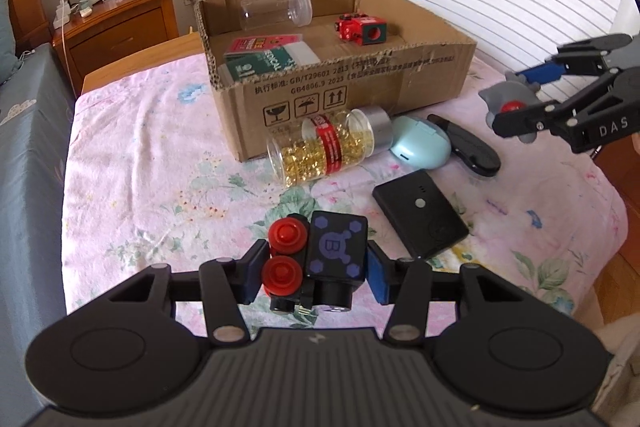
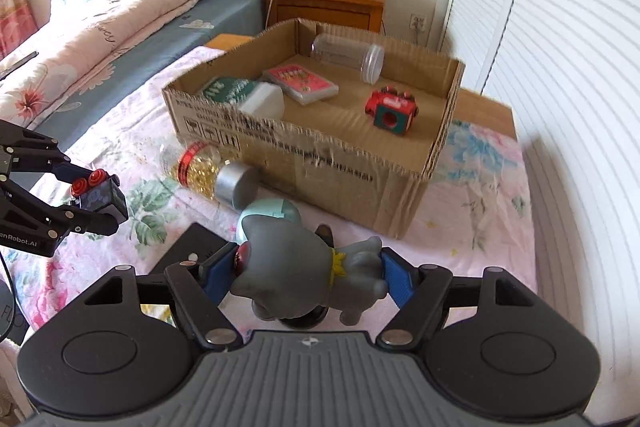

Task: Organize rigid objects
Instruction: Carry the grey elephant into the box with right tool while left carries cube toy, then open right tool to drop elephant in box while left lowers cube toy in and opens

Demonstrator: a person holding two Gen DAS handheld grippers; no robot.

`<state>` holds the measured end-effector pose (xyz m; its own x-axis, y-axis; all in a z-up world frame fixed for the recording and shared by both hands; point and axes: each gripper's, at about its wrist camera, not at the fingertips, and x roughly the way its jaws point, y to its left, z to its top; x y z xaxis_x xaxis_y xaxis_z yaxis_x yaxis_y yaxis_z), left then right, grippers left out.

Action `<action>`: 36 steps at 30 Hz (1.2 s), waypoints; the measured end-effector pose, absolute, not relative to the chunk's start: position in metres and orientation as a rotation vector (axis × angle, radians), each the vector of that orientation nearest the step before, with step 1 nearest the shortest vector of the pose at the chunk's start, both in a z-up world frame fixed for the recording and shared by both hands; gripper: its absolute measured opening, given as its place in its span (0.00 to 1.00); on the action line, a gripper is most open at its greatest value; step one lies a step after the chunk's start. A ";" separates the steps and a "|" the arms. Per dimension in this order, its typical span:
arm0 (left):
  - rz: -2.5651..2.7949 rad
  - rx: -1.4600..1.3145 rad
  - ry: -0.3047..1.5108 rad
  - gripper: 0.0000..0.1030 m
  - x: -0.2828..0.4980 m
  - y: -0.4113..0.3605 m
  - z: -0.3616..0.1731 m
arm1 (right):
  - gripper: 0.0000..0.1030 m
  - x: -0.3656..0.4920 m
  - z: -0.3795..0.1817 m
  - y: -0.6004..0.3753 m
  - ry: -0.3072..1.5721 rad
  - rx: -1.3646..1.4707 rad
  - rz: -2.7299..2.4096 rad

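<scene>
L gripper (image 1: 316, 267) pinches black cube toy (image 1: 320, 255) clear of the floral cloth (image 1: 140, 147) while R gripper (image 2: 304, 275) clamps grey figurine (image 2: 304, 267) w/ both pads, prob. both lifted for dropping into the cardboard box (image 1: 400, 83) just beyond, already holding red cube (image 1: 360, 31) etc.

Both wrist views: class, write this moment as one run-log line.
left gripper: shut on black toy cube with red knobs | right gripper: shut on grey rubber figurine | open cardboard box: ahead
</scene>
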<state>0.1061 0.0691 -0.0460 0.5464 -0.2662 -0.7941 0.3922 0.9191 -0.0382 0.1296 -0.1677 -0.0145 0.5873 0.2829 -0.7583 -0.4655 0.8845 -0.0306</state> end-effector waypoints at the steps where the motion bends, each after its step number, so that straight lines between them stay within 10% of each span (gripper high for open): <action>1: -0.396 0.155 0.910 0.48 0.106 0.069 -0.043 | 0.76 0.130 -0.010 -0.167 0.828 -0.241 0.441; 15: -0.427 0.218 0.808 0.48 0.128 0.060 0.002 | 0.78 0.192 0.047 -0.152 0.690 -0.268 0.400; 19: -0.434 0.230 0.787 0.48 0.136 0.054 0.009 | 1.00 0.212 0.046 -0.145 0.681 -0.266 0.381; 36: -0.450 0.244 0.757 0.48 0.199 0.020 0.032 | 1.00 0.152 0.018 -0.164 0.754 -0.150 0.258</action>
<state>0.1990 0.0202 0.0316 0.6388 -0.3038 -0.7069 0.4761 0.8778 0.0531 0.1516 -0.1645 0.0177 0.6997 0.1775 -0.6920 -0.2842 0.9579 -0.0416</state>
